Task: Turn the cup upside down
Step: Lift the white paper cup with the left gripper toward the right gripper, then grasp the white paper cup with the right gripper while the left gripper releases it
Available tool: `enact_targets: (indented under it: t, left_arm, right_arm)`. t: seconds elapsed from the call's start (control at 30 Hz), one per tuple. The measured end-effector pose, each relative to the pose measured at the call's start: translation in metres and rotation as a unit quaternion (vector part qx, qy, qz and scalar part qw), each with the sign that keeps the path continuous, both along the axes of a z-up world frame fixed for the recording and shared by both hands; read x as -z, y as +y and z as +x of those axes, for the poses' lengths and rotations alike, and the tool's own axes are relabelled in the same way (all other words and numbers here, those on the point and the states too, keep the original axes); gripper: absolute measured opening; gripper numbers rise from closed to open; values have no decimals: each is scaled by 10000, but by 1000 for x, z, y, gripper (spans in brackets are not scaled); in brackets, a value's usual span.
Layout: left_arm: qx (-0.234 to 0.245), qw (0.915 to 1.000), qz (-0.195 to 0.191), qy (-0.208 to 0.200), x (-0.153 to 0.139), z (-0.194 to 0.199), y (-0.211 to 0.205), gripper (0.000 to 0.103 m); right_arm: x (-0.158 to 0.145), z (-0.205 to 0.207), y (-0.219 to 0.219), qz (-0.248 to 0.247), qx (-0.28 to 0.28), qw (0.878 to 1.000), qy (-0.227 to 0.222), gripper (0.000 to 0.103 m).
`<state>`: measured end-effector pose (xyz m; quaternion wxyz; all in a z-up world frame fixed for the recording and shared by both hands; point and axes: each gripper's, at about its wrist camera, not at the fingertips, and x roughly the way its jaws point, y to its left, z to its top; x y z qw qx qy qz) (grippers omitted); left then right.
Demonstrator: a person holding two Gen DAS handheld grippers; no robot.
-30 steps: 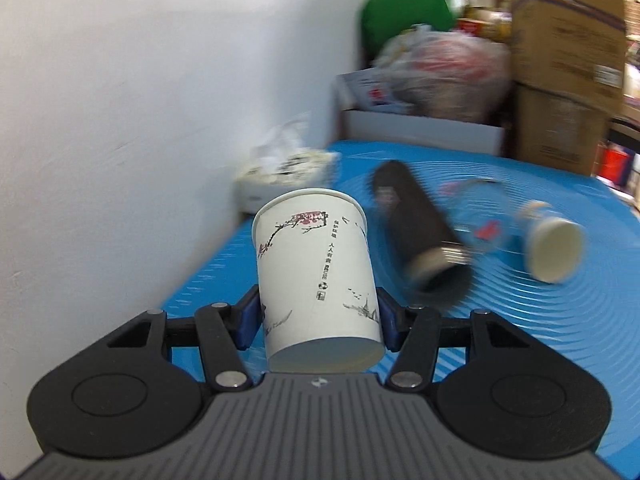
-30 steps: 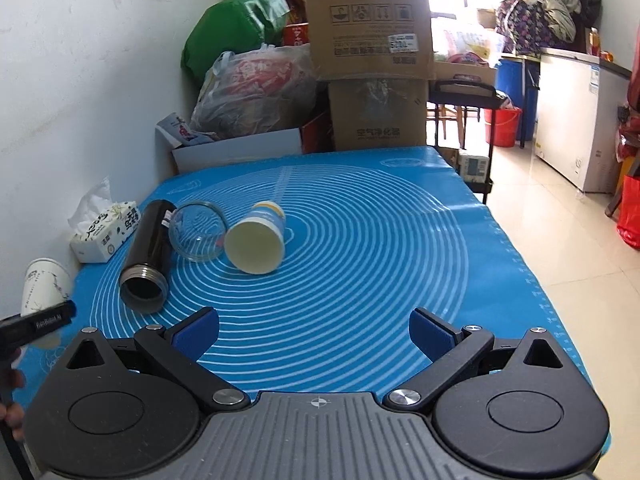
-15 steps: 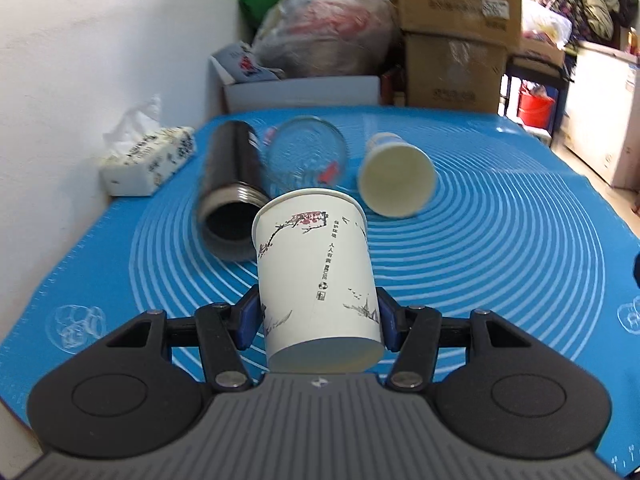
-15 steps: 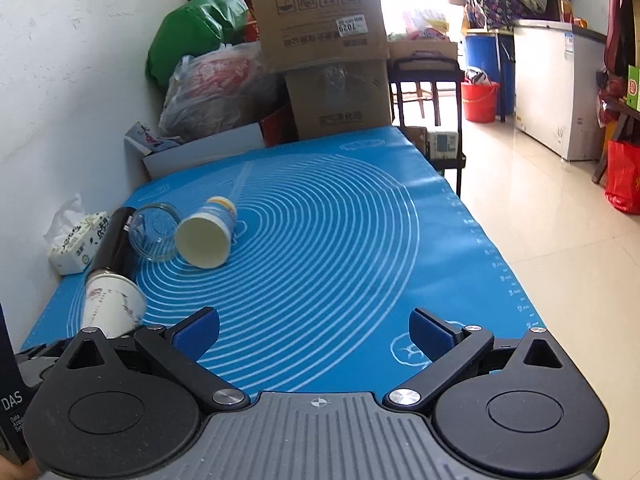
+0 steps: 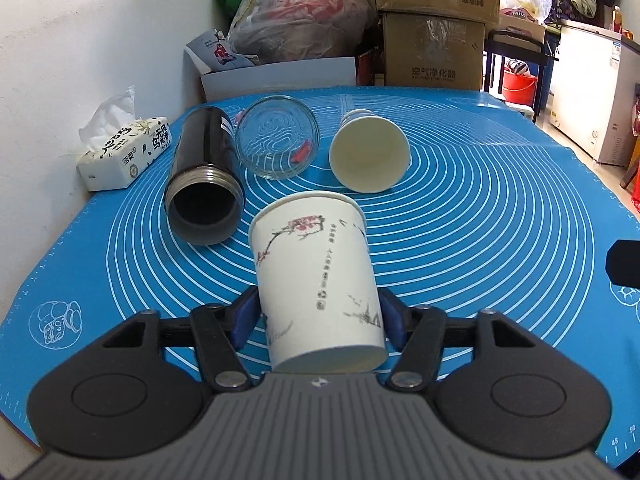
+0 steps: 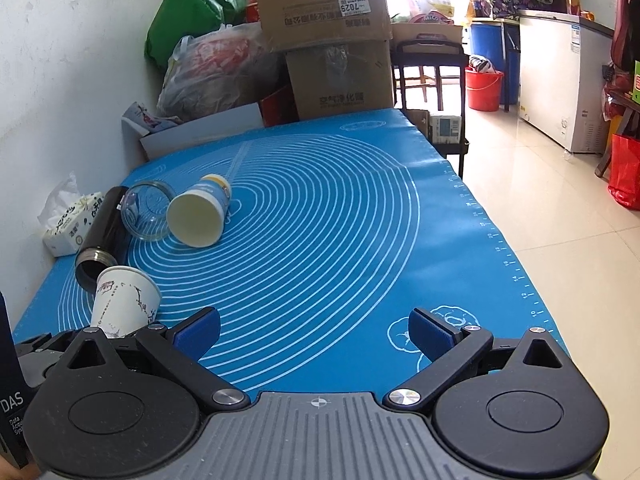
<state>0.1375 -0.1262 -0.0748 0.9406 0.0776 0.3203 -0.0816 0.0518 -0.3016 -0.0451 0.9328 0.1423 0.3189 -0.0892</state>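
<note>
My left gripper (image 5: 318,314) is shut on a white paper cup with a plum-blossom print (image 5: 316,276), held near its base with the rim pointing away from me, above the blue mat (image 5: 480,240). The same cup shows at the lower left of the right wrist view (image 6: 122,300). My right gripper (image 6: 314,330) is open and empty over the mat's near edge.
On the mat lie a black flask (image 5: 204,172), a clear glass (image 5: 278,136) and a blue-and-yellow paper cup (image 5: 370,154), all on their sides. A tissue pack (image 5: 124,152) sits by the white wall. Boxes and bags (image 5: 428,24) are stacked behind the table. The floor drops off at right (image 6: 560,220).
My left gripper has swung from the wall toward the middle of the table with the cup still in it. The right gripper has shifted slightly and stays open.
</note>
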Motion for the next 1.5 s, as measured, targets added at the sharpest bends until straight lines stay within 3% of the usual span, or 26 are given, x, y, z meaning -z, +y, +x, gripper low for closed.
enact_targets:
  t: [0.1, 0.63, 0.83, 0.97, 1.17, 1.27, 1.33, 1.4, 1.5]
  left_arm:
    - [-19, 10000, 14, -34, 0, -1, 1, 80]
    - [-97, 9999, 47, -108, -6, -2, 3, 80]
    - [-22, 9997, -74, -249, -26, -13, 14, 84]
    - [33, 9986, -86, -515, -49, -30, 26, 97]
    - [-143, 9980, -168, -595, -70, -43, 59, 97]
    - [-330, 9972, -24, -666, -72, -47, 78, 97]
    - [-524, 9958, 67, -746, -70, -49, 93, 97]
    - [-683, 9946, 115, -777, -68, -49, 109, 97]
    - [-849, 9933, 143, -765, -64, -47, 129, 97]
  right_arm:
    - [-1, 1, 3, -55, -41, 10000, 1, 102]
    - [-3, 0, 5, -88, -53, 9999, -11, 102]
    - [-11, -2, 8, -140, -229, 9996, -10, 102]
    - [-27, -1, 20, -452, -531, 9976, 22, 102]
    - [-53, 3, 56, -1404, -1074, 9842, 91, 103]
    - [-63, 12, 81, -2207, -1331, 9659, 234, 103]
    - [-64, 19, 101, -2928, -1608, 9418, 372, 103]
    - [-62, 22, 126, -3789, -1945, 9038, 418, 103]
    - [-56, 23, 161, -4966, -2482, 8308, 396, 103]
